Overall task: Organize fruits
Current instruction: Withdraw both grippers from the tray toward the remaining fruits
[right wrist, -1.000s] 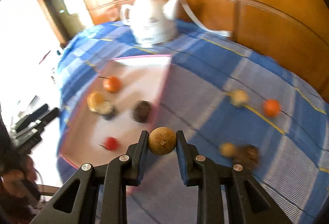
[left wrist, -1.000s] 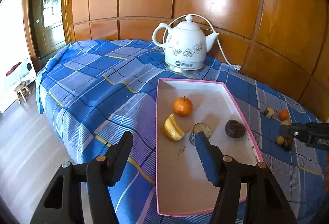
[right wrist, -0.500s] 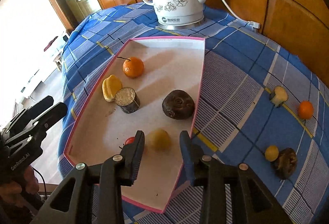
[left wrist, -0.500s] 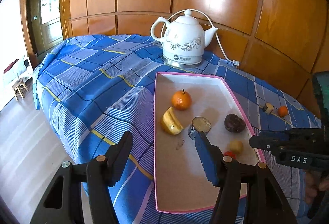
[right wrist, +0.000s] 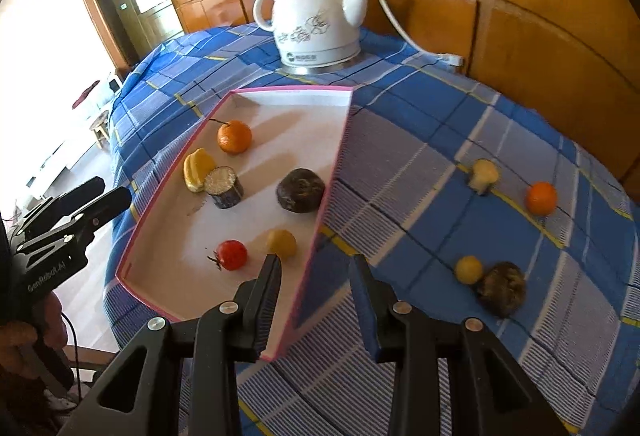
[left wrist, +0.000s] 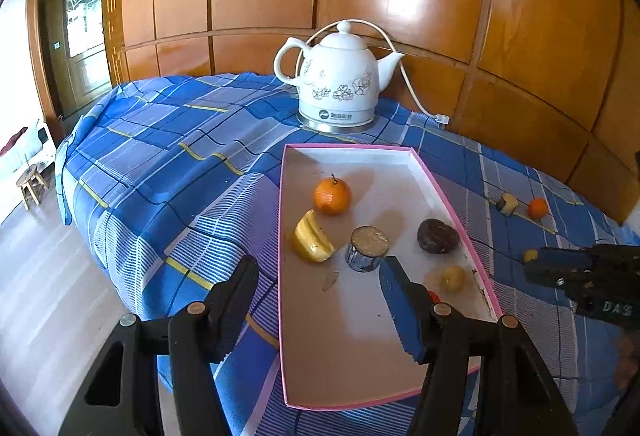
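A pink-rimmed white tray (left wrist: 440, 191) (right wrist: 340, 155) lies on the blue checked cloth. In it are an orange (left wrist: 331, 195) (right wrist: 234, 136), a yellow banana piece (left wrist: 312, 242) (right wrist: 196, 168), a dark cylinder piece (left wrist: 369, 248) (right wrist: 225, 186), a dark brown fruit (left wrist: 437, 236) (right wrist: 300, 189), a small yellow fruit (left wrist: 453, 278) (right wrist: 282, 243) and a red fruit (right wrist: 231, 254). My right gripper (right wrist: 316, 268) is open and empty over the tray's near right rim. My left gripper (left wrist: 320, 276) is open and empty over the tray's near left rim.
On the cloth right of the tray lie a pale fruit piece (right wrist: 485, 175), a small orange (right wrist: 541, 198), a small yellow fruit (right wrist: 468, 269) and a dark brown fruit (right wrist: 502, 288). A white kettle (left wrist: 340, 79) with a cord stands behind the tray, by the wooden wall.
My right gripper carried the small yellow fruit from the cloth into the tray, let it go, opened and drew back to the right. My left gripper stayed open.
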{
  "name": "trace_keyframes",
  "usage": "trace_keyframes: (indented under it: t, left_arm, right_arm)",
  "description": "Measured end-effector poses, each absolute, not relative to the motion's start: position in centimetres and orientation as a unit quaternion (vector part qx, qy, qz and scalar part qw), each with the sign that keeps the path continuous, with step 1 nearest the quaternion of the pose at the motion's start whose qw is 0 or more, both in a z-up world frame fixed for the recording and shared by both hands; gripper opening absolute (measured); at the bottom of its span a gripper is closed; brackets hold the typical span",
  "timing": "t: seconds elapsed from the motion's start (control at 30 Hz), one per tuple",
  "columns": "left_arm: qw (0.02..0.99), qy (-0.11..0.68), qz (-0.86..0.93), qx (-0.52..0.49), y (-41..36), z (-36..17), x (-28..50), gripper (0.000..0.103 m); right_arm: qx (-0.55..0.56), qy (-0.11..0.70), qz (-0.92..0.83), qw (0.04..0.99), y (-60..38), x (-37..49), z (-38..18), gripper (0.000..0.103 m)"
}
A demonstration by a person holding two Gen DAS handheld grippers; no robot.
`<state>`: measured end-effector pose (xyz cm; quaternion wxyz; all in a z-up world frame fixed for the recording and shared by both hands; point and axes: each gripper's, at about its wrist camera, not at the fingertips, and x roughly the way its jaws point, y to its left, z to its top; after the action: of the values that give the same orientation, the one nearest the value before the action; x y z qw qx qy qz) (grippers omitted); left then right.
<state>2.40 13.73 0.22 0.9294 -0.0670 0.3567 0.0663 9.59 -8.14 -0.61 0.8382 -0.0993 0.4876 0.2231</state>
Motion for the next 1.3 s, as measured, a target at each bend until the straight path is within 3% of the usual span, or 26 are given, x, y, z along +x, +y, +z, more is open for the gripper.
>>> trace_keyframes:
  t: [0.93, 1.3]
  left_arm:
    - [0.929, 0.369, 0.03, -0.019, 10.0, 0.0, 2.5, 0.064]
    - [0.928, 0.372, -0.029, 0.017, 5.7, 1.3, 4.8, 0.061]
  right_arm:
    - [-0.118, 0.467, 0.106, 0.87, -20.0, 10.7, 2.4, 0.036]
    - [0.006, 0.509, -0.027, 0.86, -31.1, 13.2, -1.3, 0.036]
